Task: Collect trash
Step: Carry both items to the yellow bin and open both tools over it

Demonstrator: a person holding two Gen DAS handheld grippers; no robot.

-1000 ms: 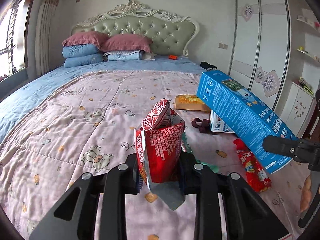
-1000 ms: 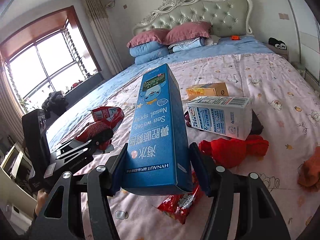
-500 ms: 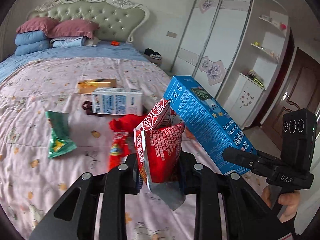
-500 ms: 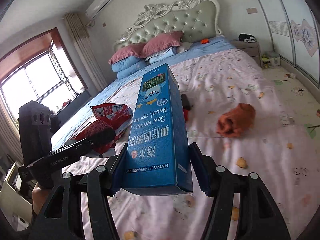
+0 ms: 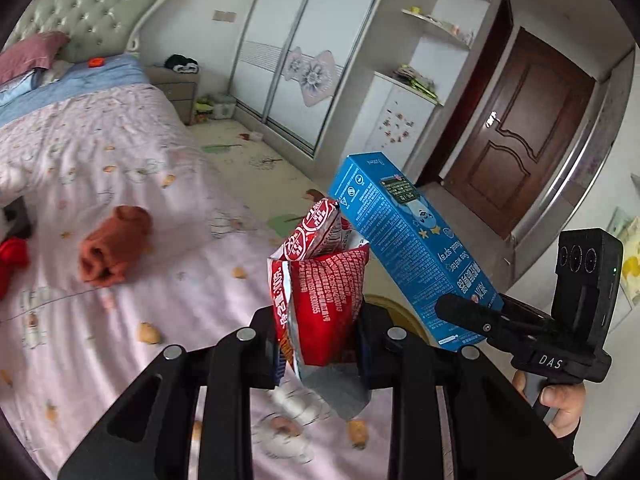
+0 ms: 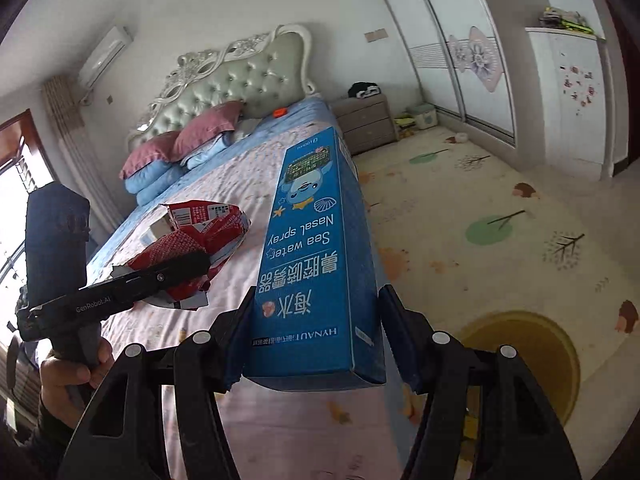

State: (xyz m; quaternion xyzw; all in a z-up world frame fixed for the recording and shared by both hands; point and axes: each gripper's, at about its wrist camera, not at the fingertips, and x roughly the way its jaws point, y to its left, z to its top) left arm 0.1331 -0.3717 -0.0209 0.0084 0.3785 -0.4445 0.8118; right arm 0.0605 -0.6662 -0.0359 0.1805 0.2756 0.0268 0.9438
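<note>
My left gripper [image 5: 320, 344] is shut on a crumpled red snack bag [image 5: 320, 292] and holds it above the bed's foot end. My right gripper [image 6: 316, 340] is shut on a tall blue nasal spray box [image 6: 316, 256], held upright. In the left wrist view the blue box [image 5: 404, 236] leans just right of the red bag, with the right gripper [image 5: 472, 316] clamped on its lower end. In the right wrist view the red bag [image 6: 192, 240] and the left gripper [image 6: 168, 272] are to the left of the box.
A rolled brown cloth [image 5: 112, 244] and a red item [image 5: 12, 256] lie on the pink quilt [image 5: 120, 160]. A patterned floor mat [image 6: 500, 240] lies right of the bed, with a yellow round patch [image 6: 532, 356]. A wardrobe [image 5: 296, 52], a nightstand [image 6: 364, 120] and a brown door [image 5: 520, 128] stand beyond.
Both grippers have swung right, away from the bed's middle toward its foot corner and the floor. The bag and the box stay clamped. The other trash on the bed has left view.
</note>
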